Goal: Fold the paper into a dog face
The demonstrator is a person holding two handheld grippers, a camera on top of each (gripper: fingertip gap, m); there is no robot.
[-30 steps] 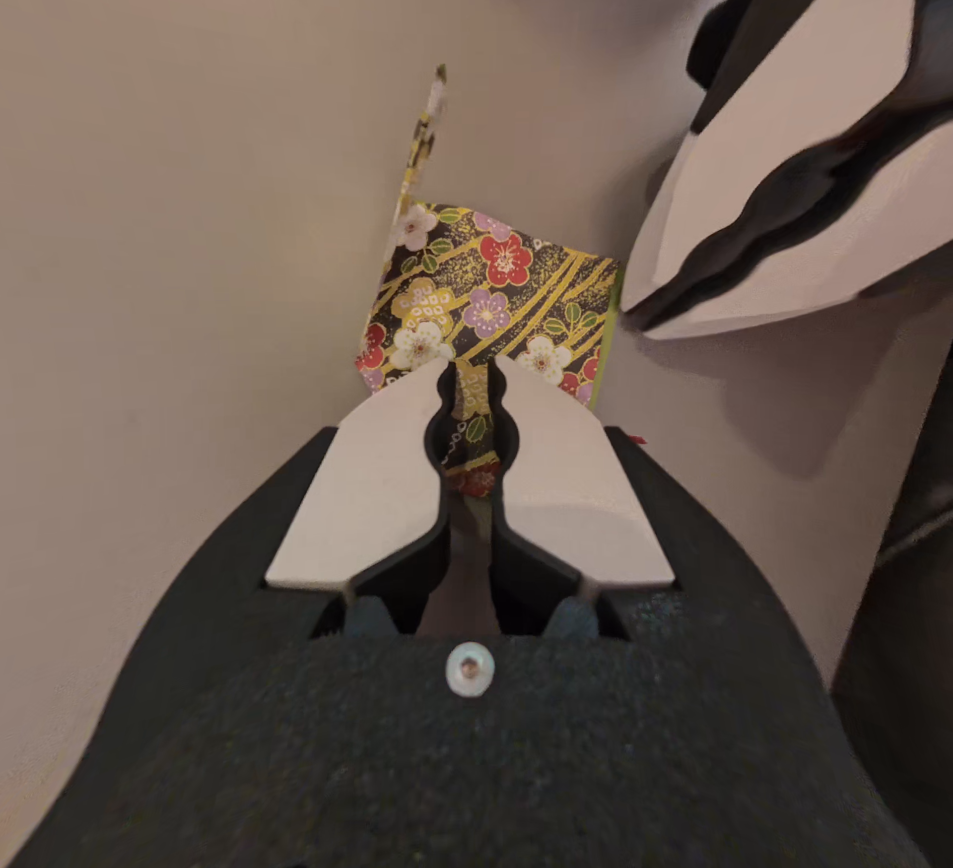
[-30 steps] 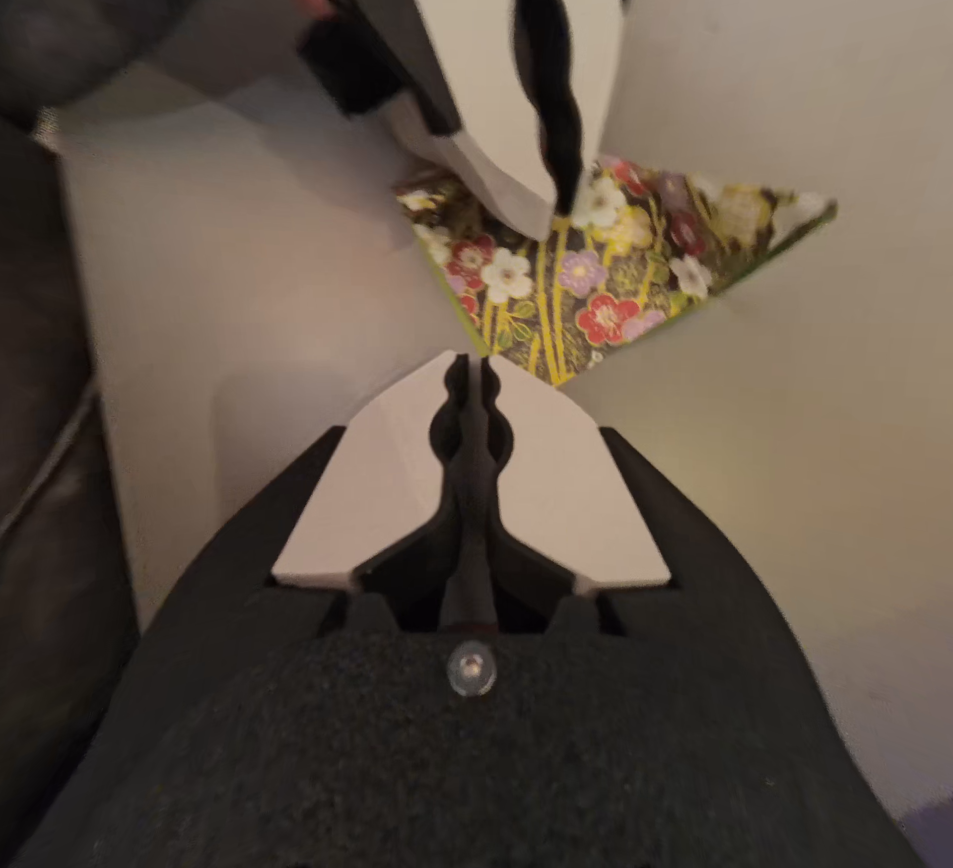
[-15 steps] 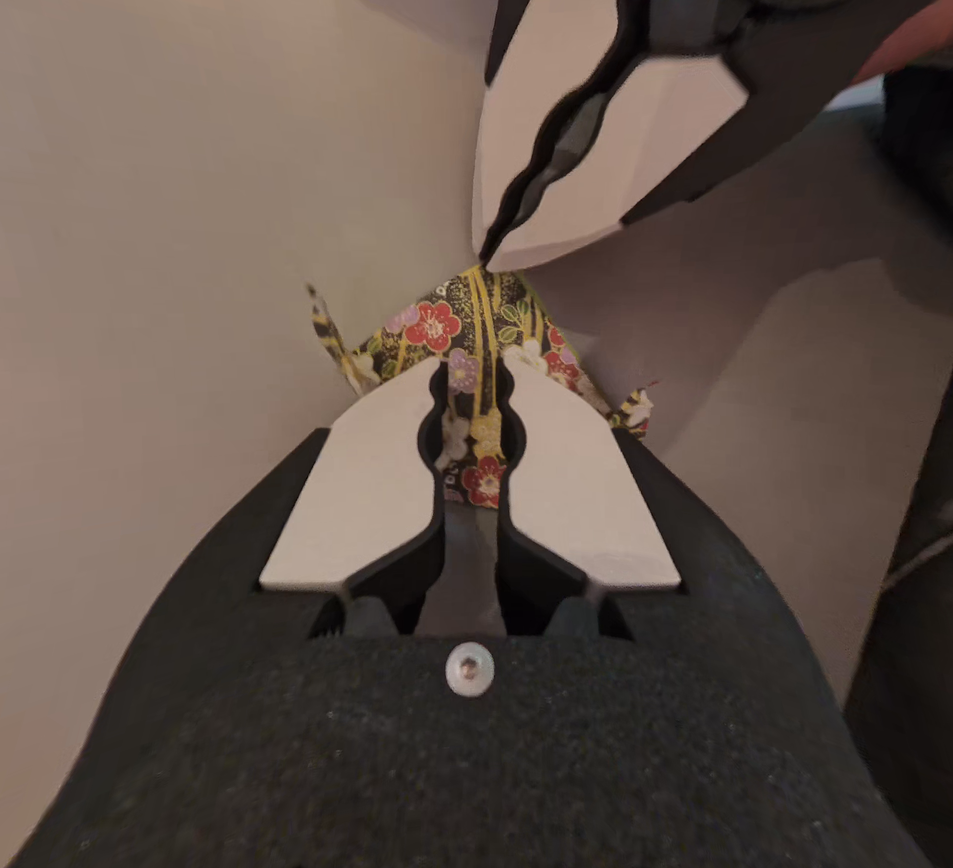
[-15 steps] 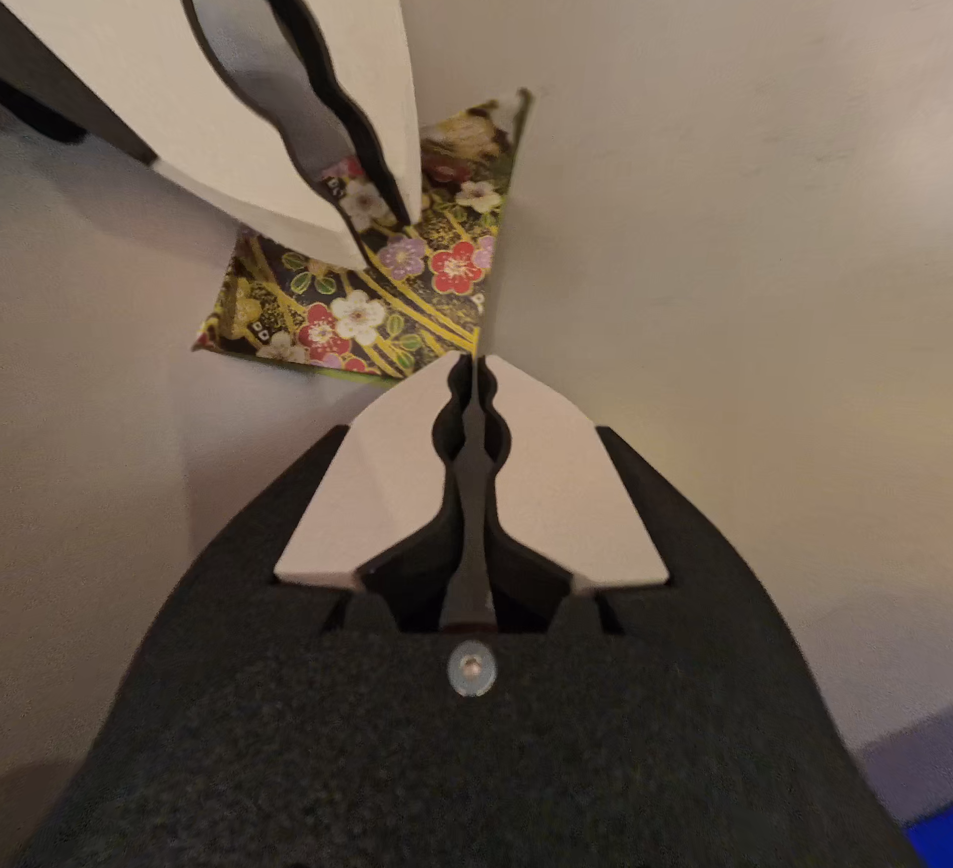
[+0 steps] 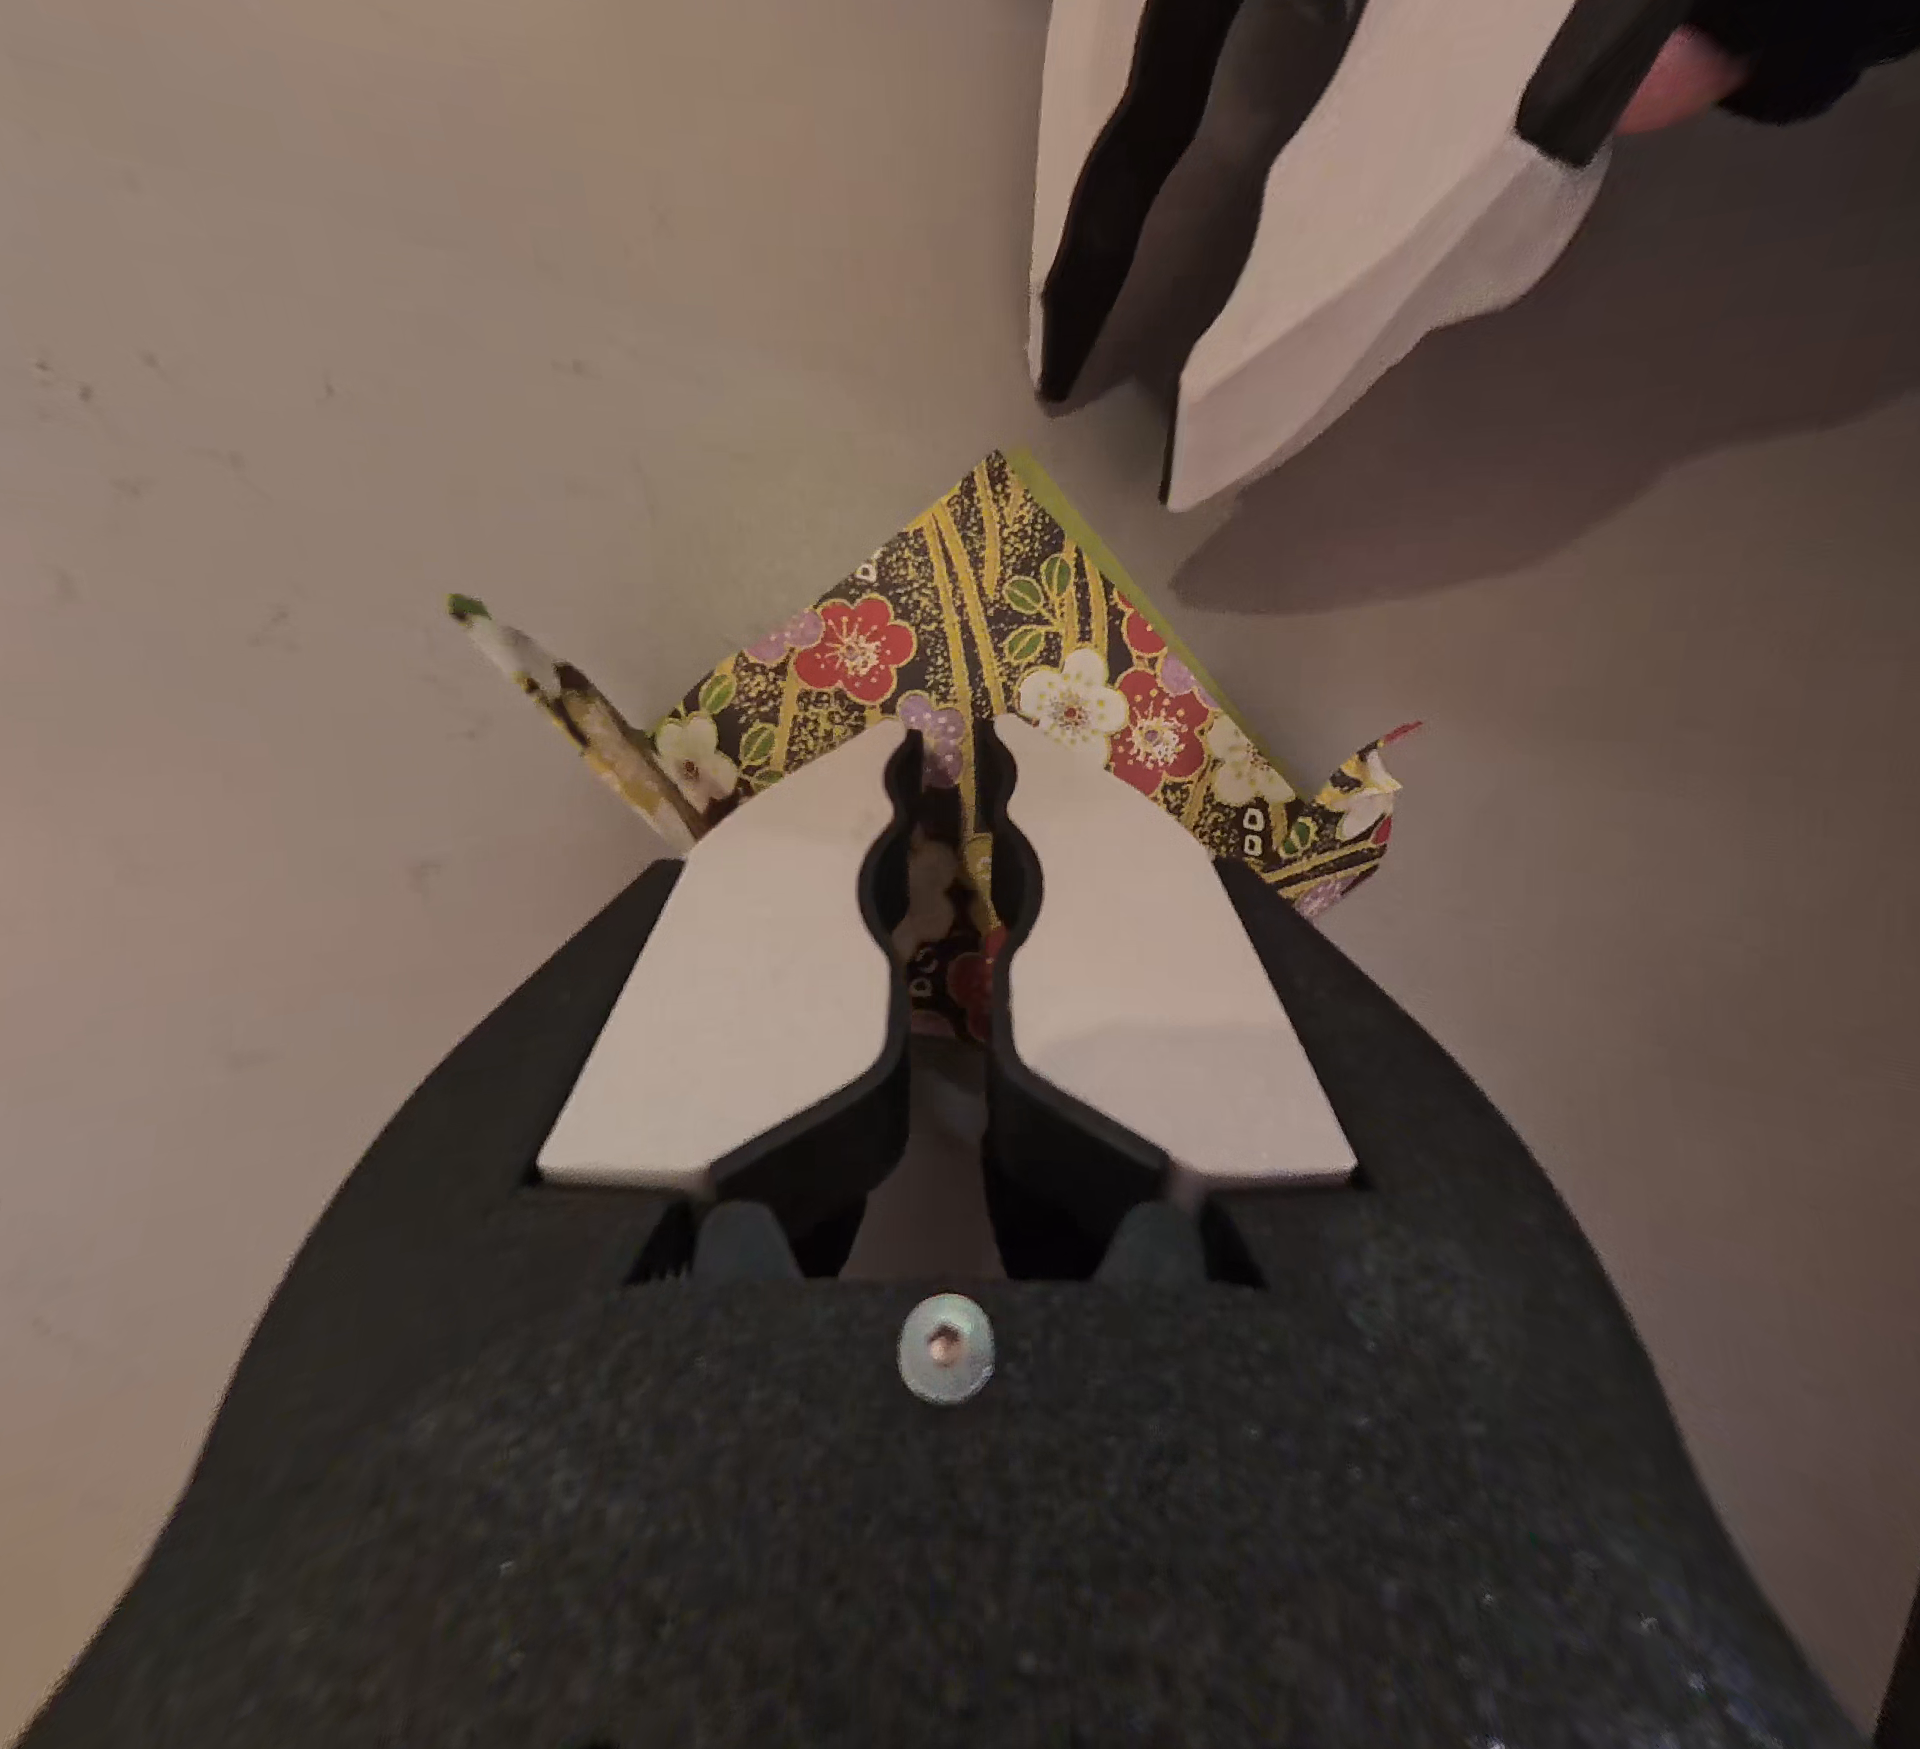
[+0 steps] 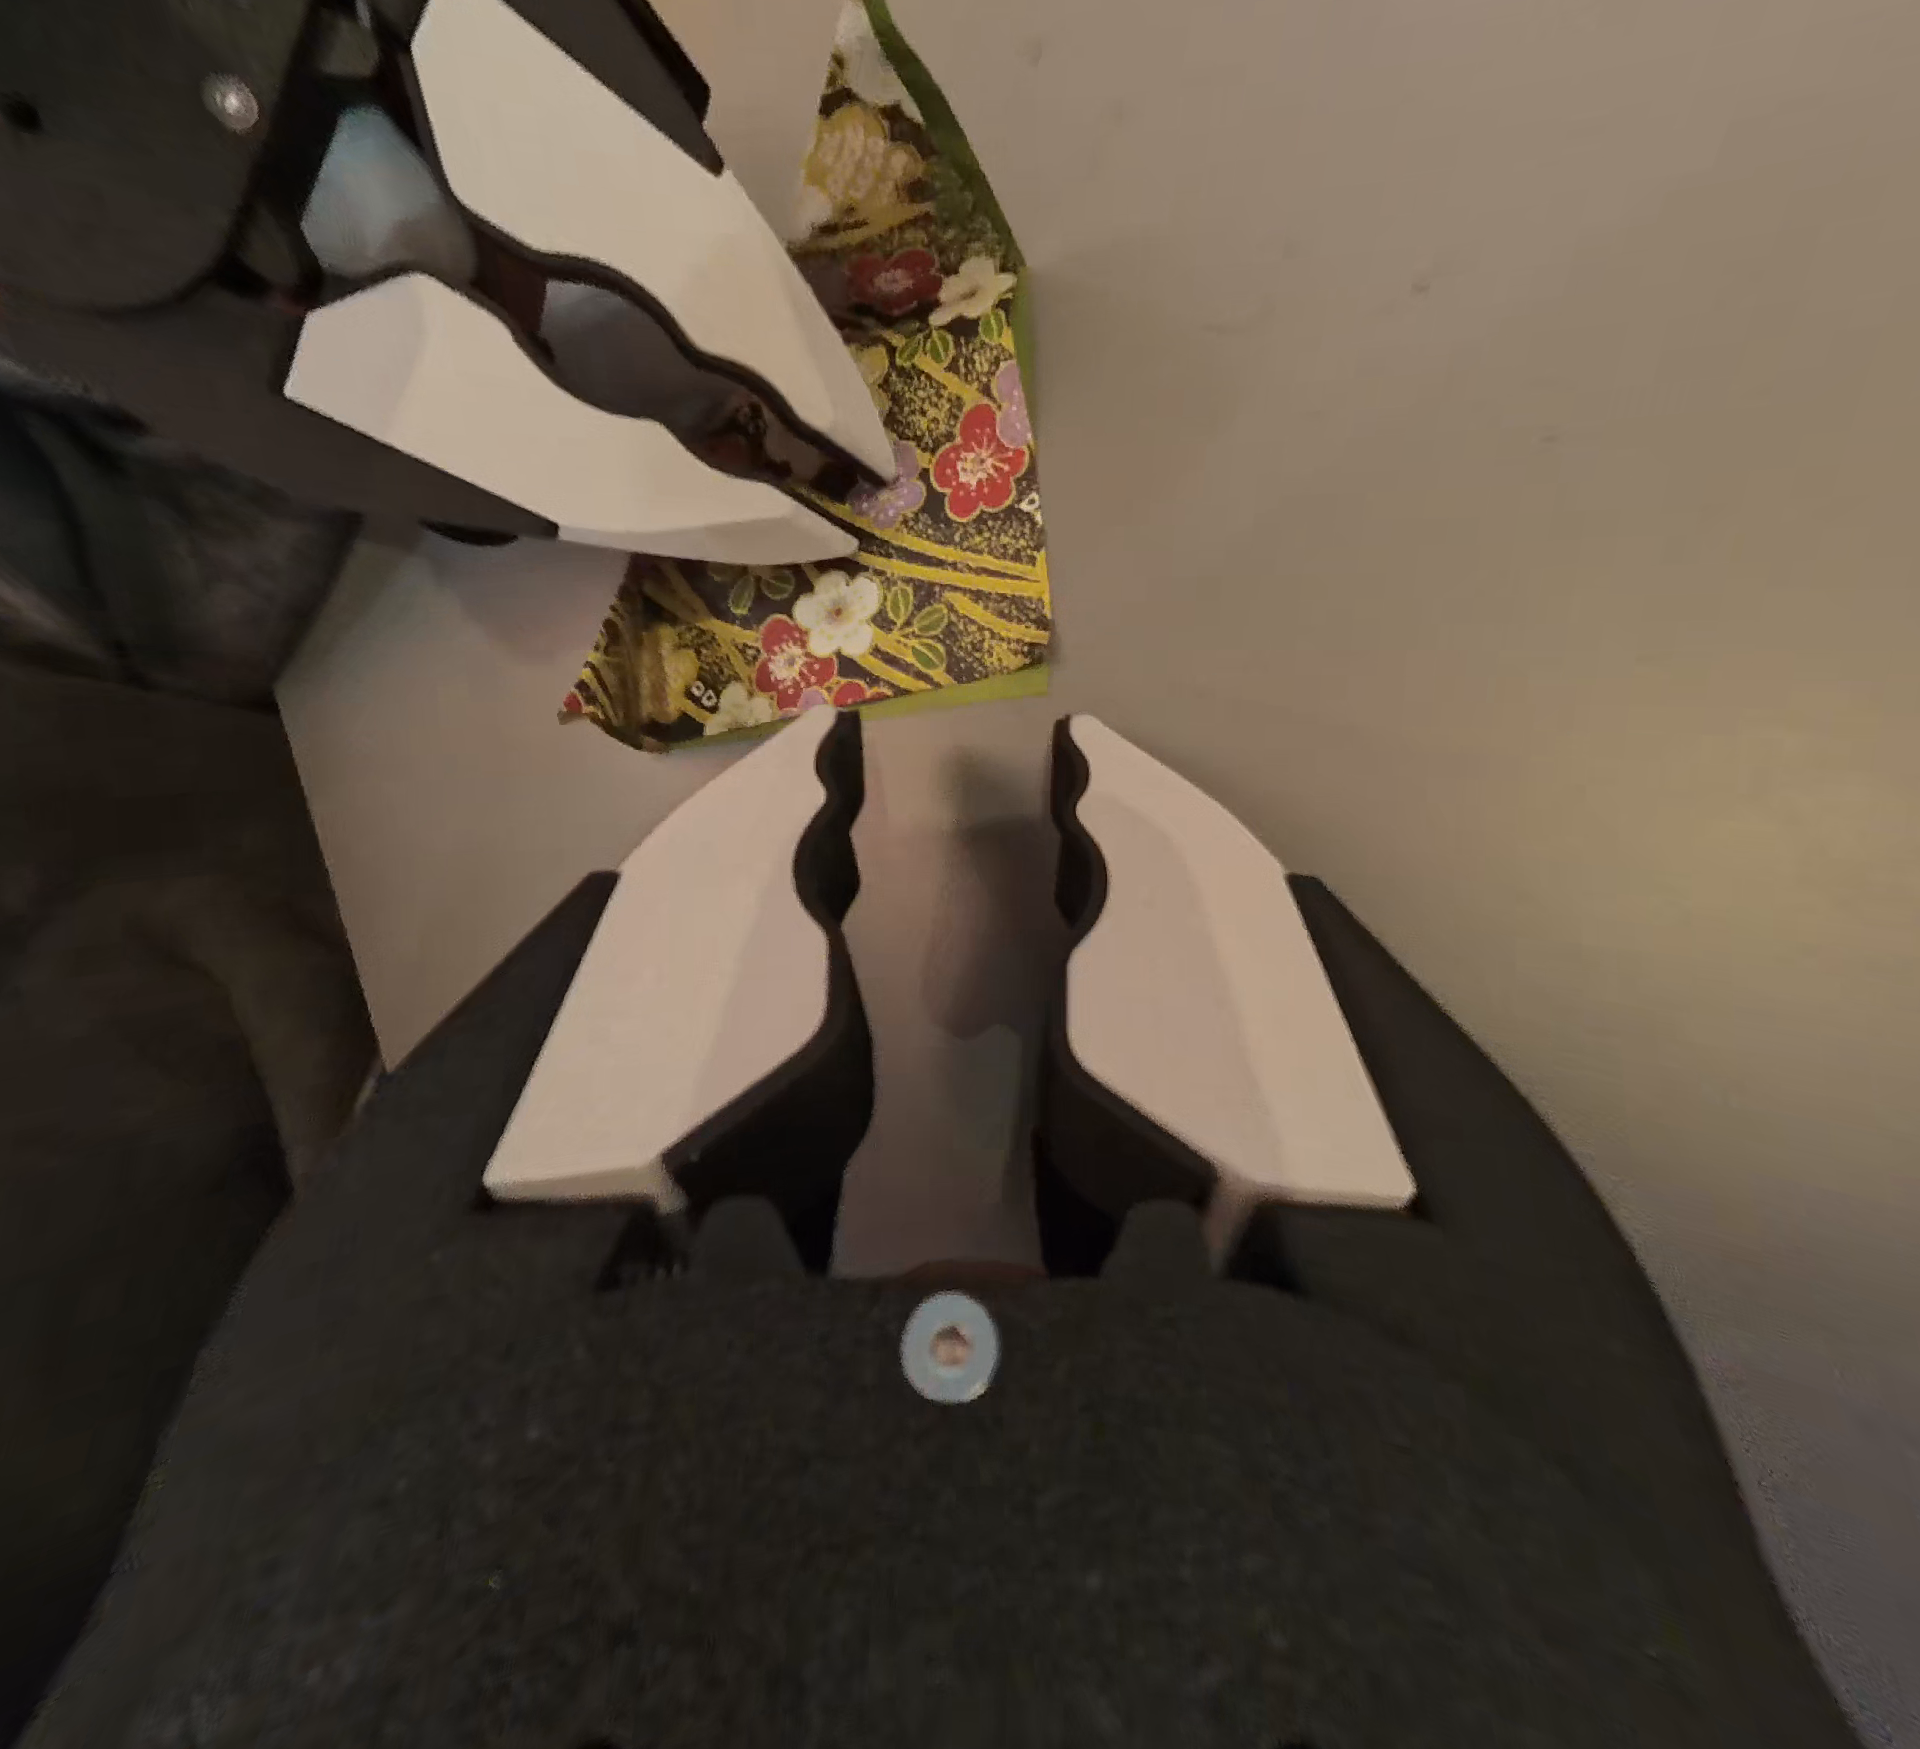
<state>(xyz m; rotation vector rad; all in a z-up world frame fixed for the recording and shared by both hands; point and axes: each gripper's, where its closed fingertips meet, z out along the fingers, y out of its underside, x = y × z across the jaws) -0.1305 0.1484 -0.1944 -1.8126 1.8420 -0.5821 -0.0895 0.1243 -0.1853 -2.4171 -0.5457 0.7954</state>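
Note:
The paper (image 5: pixel 935 619) is a folded piece with a black, gold and flower pattern and a green underside. It lies on the pale table with one narrow flap (image 5: pixel 561 702) standing up at its left. My left gripper (image 5: pixel 954 743) is shut on the paper, which shows between its fingers. The right wrist view shows the left gripper (image 6: pixel 878 510) with its tips down on the paper (image 6: pixel 966 473). My right gripper (image 6: pixel 956 733) is open and empty, just short of the paper's green-edged corner. It also shows in the left wrist view (image 5: pixel 1117 442), above that corner.
The pale table (image 6: pixel 1455 349) stretches to the right. Its edge runs down the left of the right wrist view, with a dark surface (image 6: pixel 125 868) beyond it. A gloved hand with a bare fingertip (image 5: pixel 1673 89) holds the right gripper. Left tips to right tips: about 5 cm.
My right gripper was shut and now stands open, drawn back a little from the paper's corner. The left gripper and the paper have turned, and the paper now lies flatter.

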